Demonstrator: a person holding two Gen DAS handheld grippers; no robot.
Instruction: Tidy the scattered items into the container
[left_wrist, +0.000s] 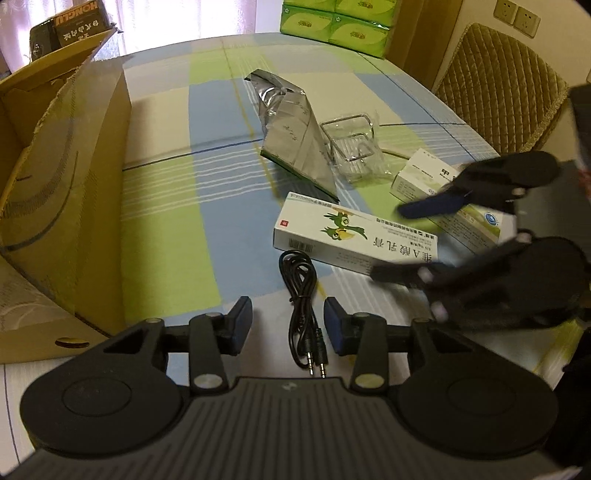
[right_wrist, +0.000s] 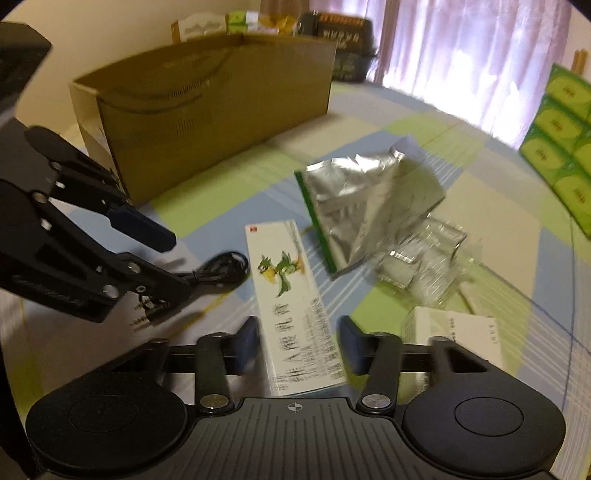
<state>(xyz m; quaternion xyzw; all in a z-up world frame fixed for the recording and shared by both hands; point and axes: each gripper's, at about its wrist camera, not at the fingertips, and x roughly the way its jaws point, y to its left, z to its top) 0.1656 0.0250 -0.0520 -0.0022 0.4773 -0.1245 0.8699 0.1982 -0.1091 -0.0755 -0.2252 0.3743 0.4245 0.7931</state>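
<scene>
Scattered items lie across the checked worktop (left_wrist: 166, 206) in front of us: a black audio cable (left_wrist: 303, 295), a long white ointment box (left_wrist: 354, 236) with a green bird on it, a crumpled silver foil bag (left_wrist: 291, 136), a clear plastic packet (left_wrist: 354, 151) and a smaller white box (left_wrist: 417, 177). We see the open cardboard box (left_wrist: 66, 192) standing at the left edge of the worktop, well apart from the items.

Our left hand-held gripper (left_wrist: 288, 325) hangs low with its jaws spread, the cable's plug end lying between its fingers without touching them. Our right hand-held gripper (right_wrist: 299, 343) is also spread wide, straddling the near end of the ointment box; the blur in its own view makes contact hard to judge, but the pads seem just clear of the box sides. The smaller white box sits just to the right of that gripper.
</scene>
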